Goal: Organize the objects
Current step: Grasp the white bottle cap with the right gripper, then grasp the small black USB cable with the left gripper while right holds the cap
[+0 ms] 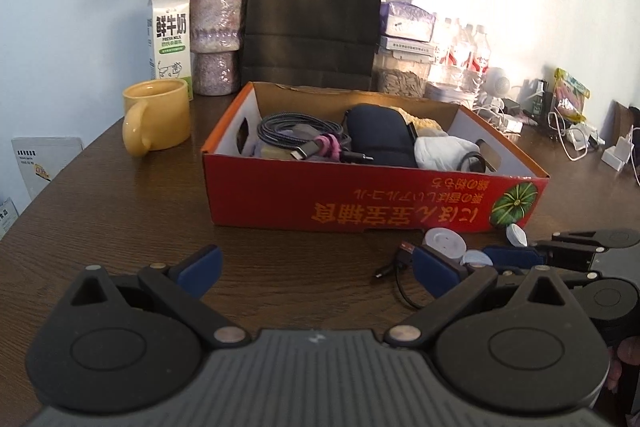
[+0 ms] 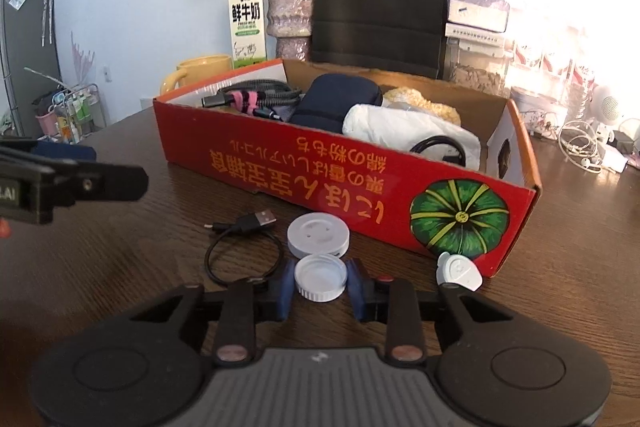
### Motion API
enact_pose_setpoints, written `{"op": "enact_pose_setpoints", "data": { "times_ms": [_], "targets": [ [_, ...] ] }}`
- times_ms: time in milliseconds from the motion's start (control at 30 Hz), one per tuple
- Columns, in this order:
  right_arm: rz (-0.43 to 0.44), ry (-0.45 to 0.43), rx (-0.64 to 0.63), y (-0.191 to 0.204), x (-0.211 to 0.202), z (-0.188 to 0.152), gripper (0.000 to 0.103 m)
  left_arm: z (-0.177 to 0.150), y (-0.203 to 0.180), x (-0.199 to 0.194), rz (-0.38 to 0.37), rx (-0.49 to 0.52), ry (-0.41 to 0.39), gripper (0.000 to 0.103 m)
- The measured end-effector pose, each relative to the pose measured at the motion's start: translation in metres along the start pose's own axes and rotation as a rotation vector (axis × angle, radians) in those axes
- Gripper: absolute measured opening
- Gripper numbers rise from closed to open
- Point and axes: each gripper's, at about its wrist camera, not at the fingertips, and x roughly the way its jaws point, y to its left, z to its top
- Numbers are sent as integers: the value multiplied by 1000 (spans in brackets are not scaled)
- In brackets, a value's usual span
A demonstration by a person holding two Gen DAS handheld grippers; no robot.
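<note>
A red cardboard box stands on the brown table and holds cables, a dark pouch and white cloth. In front of it lie a short black USB cable, a round white disc, a white screw cap and a small white device. My right gripper is shut on the white screw cap, low at the table. My left gripper is open and empty, left of these items; it also shows in the right wrist view.
Behind the box stand a yellow mug, a milk carton, a flower vase, a black paper bag, tissue packs and water bottles. White cables and chargers lie at the far right.
</note>
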Motion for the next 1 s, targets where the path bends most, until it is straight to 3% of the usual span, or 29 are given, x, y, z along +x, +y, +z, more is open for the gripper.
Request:
{"op": "enact_pose_setpoints", "data": {
  "times_ms": [367, 600, 700, 767, 900, 933, 1000],
  "targets": [
    [-74, -125, 7, 0, -22, -4, 27, -5, -21, 26, -21, 69, 81, 102],
    [-93, -150, 24, -3, -27, -4, 27, -5, -33, 50, -38, 110, 123, 76],
    [-92, -150, 25, -4, -27, -4, 27, -3, -38, 55, -56, 134, 122, 71],
    [-91, -150, 26, -4, -27, -5, 27, -3, -41, 60, -77, 149, 132, 60],
    [-90, -150, 27, -4, -27, -5, 27, -4, -46, 61, -126, 180, 121, 20],
    [-90, -149, 27, -4, -27, -5, 27, -4, -46, 60, -137, 171, 120, 13],
    [-90, -150, 28, -4, -27, -5, 27, -5, -48, 58, -147, 173, 116, 13]
  ]
}}
